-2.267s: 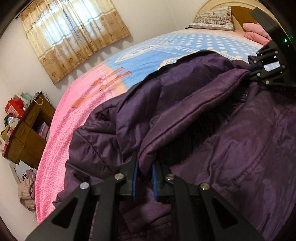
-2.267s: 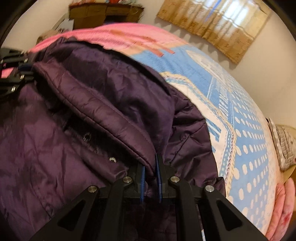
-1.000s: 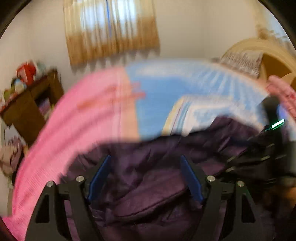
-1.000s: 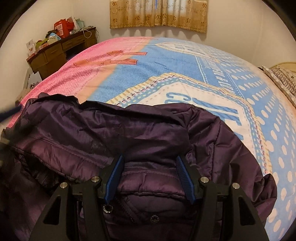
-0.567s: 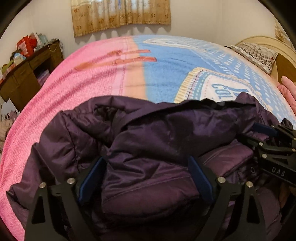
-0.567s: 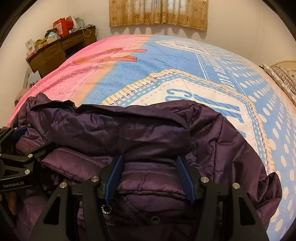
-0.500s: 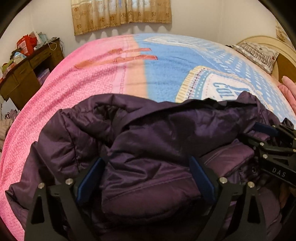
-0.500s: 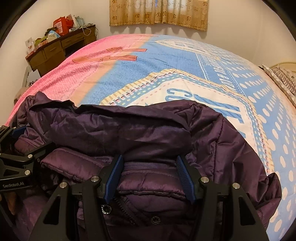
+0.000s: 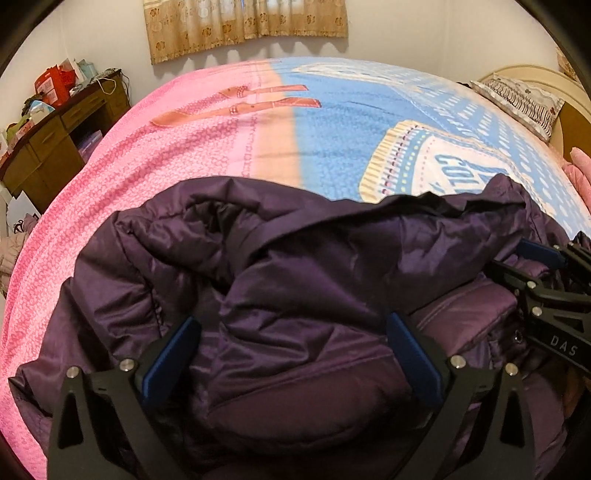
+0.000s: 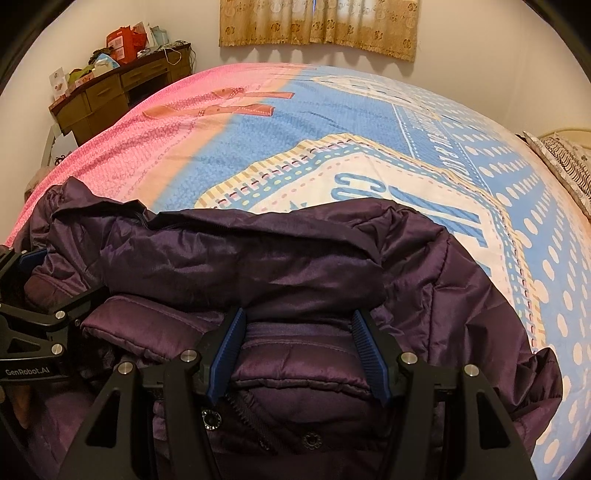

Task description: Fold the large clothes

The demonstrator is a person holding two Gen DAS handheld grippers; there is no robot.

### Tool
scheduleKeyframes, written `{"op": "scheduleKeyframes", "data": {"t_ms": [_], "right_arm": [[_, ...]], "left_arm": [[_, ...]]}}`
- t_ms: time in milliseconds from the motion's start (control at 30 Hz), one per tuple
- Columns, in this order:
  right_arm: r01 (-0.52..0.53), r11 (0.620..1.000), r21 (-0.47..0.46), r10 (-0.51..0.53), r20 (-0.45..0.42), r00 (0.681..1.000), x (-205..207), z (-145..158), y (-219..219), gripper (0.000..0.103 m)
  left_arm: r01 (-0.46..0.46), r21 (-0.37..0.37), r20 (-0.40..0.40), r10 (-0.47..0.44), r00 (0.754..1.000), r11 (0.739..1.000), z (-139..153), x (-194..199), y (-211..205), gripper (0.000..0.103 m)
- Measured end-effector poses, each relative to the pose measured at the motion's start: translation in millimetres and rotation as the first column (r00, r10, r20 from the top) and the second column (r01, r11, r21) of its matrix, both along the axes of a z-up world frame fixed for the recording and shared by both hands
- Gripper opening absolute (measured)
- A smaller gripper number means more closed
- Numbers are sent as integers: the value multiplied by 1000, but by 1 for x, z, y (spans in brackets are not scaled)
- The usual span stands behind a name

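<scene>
Across the lower half of both frames lies the purple puffer jacket point(image 9: 295, 280), long axis left to right on the bed point(image 9: 229, 147). Your left gripper point(image 9: 291, 354), jaws just spread wide, straddles a loose fold; your right gripper point(image 10: 299, 347) stands half-open, nearer the snap placket point(image 10: 310, 439).

Dark purple jacket point(image 9: 295, 295) on a pink, blue and white-dotted bedspread point(image 9: 221, 147); tan patterned curtain point(image 9: 243, 22).

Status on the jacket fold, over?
Left hand-held gripper just opened, off the jacket. Right hand-held gripper open over the jacket. Jacket bunched on the bed. Nothing in the way.
</scene>
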State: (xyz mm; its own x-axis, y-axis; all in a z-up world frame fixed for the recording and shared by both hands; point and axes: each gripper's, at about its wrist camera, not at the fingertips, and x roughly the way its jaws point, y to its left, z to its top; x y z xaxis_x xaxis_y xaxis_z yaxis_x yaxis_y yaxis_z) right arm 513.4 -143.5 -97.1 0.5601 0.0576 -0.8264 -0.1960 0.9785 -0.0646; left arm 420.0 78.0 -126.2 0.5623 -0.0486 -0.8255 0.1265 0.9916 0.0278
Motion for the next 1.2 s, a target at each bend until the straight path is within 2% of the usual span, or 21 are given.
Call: {"op": "scheduleKeyframes", "data": {"t_ms": [1200], "right_arm": [[-1, 1000, -30, 1, 0, 1000, 1, -2, 4, 60]], "left_arm": [[-10, -28, -14, 10, 1000, 1000, -2, 4, 0, 103]]}}
